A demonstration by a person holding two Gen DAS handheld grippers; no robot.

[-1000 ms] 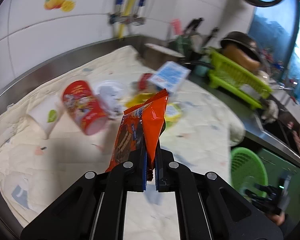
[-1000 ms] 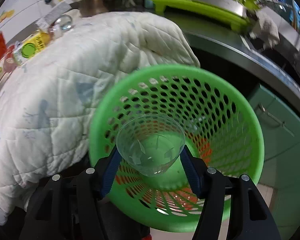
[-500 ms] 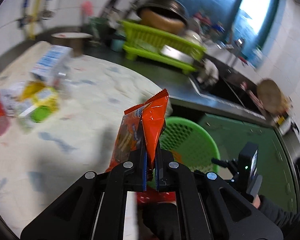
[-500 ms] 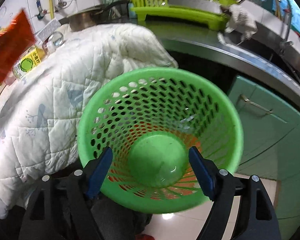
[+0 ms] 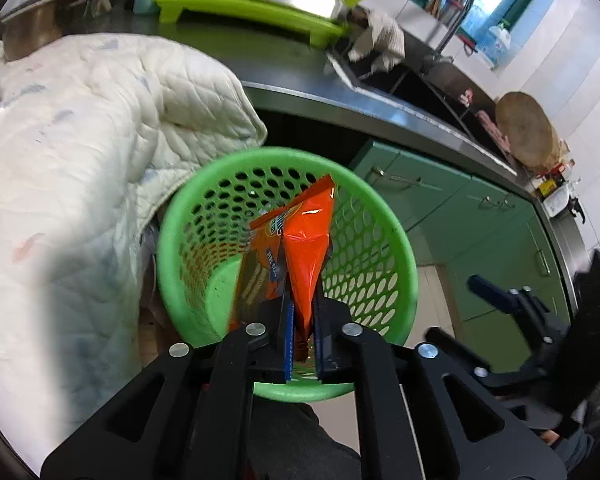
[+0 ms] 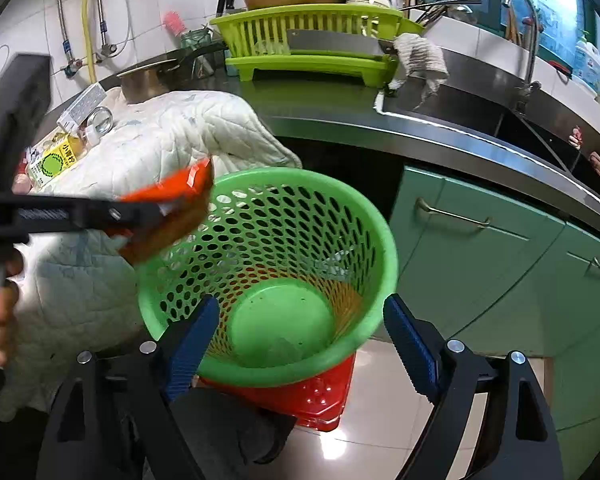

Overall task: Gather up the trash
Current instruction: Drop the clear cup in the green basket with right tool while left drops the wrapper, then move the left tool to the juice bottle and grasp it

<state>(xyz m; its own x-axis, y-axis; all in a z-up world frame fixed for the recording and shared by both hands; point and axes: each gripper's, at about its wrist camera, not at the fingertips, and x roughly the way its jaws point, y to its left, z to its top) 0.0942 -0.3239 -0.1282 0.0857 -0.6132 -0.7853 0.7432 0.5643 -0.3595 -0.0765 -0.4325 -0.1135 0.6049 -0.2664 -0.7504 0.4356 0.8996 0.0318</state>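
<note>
Holding: left tongs (image 5: 300,320) are clamped on an orange snack packet (image 5: 296,252), which stands up over the mouth of the green basket (image 5: 384,236); from the right wrist view the packet (image 6: 172,204) hangs at the basket's left rim, blurred.
Right tongs: the right tongs (image 6: 300,340) are spread wide with nothing between the blue pads (image 6: 192,340), hovering just in front of the basket (image 6: 380,248).
Basket contents: a clear plastic cup (image 6: 280,346) lies faintly visible on the basket's solid green bottom; I cannot tell whether anything else is inside.
Under the basket: a red crate (image 6: 320,396) on the tiled floor (image 6: 380,408) carries the basket.
Left side: a white quilted cloth (image 6: 160,140) covers the table and droops over its edge next to the basket; a yellow carton (image 6: 54,160), a clear glass (image 6: 100,120) and a white box (image 6: 82,102) lie on it.
Carton label: a green circle and some characters, too small to read.
Packet print: blue lettering, blurred.
Behind: a steel pot (image 6: 152,78), then a lime dish rack (image 6: 316,40) holding a cleaver and bowls.
Right side: a rag (image 6: 420,56) over the sink (image 6: 460,104) edge, a faucet (image 6: 524,12), and green cabinets (image 6: 480,256) below.
</note>
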